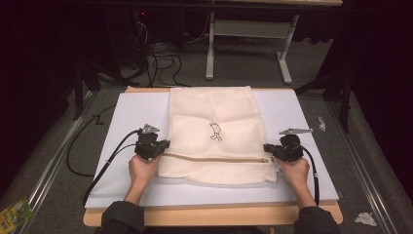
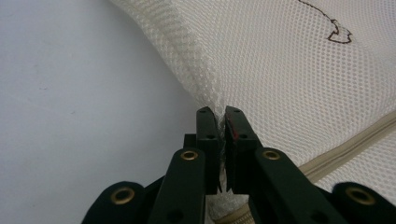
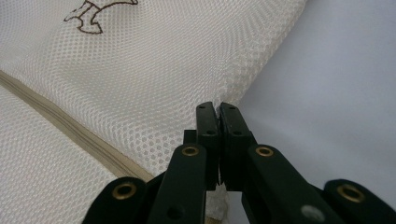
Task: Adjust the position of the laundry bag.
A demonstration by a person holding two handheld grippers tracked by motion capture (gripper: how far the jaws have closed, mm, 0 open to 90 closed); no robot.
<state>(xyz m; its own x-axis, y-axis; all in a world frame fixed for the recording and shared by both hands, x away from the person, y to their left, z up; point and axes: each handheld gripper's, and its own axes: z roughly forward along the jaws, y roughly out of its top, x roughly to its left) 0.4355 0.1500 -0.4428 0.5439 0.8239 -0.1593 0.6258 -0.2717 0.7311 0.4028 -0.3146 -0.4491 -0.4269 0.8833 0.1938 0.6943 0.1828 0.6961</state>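
Left hand (image 1: pixel 142 169): comes in from the near edge at the left, wrapped round its tool, dark sleeve at the wrist.
Left gripper (image 1: pixel 164 145): at the left edge of the bag, level with the zip; a black cable trails from it off the near left of the board.
Left gripper, own view (image 2: pixel 222 122): jaws together, with a thin fold of the bag's mesh edge pinched between the pads.
Mesh bag (image 1: pixel 214 134): cream net fabric lying flat in the middle of the white board, long side running near to far; its far end reaches the far edge of the board, its near end stops short of the near edge.
Bag, close up (image 2: pixel 280 60): fine open weave, pulled up slightly at the pinched edge.
Motif (image 1: pixel 215 131): small dark outline figure, centre of the bag, just far of the zip.
Zip (image 1: pixel 214 158): tan band running left to right across the near part of the bag, between the two grippers.
White board (image 1: pixel 297 109): covers the wooden table (image 1: pixel 209 214), whose bare edge shows along the near side.
Right gripper (image 1: pixel 269 147): at the right edge of the bag, by the zip's right end.
Right gripper, own view (image 3: pixel 219 116): jaws together, clamped on the bag's (image 3: pixel 187 60) right mesh edge.
Right hand (image 1: pixel 295 171): near right, holding its tool, a cable trailing down beside the wrist.
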